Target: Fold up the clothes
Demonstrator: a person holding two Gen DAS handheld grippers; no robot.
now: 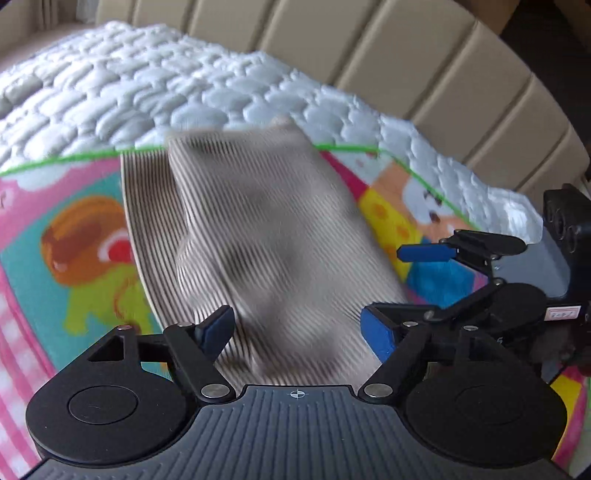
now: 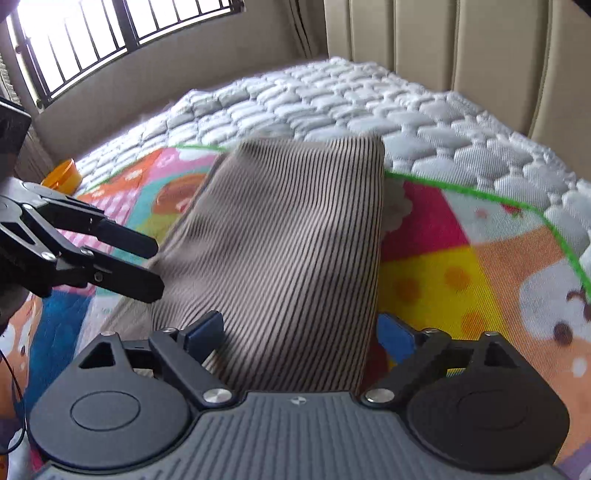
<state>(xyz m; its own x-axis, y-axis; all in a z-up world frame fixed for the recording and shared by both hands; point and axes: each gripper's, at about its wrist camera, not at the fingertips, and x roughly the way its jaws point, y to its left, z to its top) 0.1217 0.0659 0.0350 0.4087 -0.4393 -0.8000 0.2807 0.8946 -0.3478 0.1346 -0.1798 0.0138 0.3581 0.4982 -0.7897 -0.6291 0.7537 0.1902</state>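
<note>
One striped garment (image 2: pixel 291 236) is counted, brown-and-cream, with at least two layers seen in the left wrist view. Two grippers are counted: the left gripper (image 1: pixel 299 328) and the right gripper (image 2: pixel 299 332), each with two blue-padded fingers. One colourful cartoon play mat (image 2: pixel 461 266) with a green border is seen, spread on one quilted white mattress (image 2: pixel 369 99). One orange round container (image 2: pixel 62 175) is counted at the mattress edge. One barred window (image 2: pixel 92 33) and one padded beige headboard (image 1: pixel 406 66) are counted.
</note>
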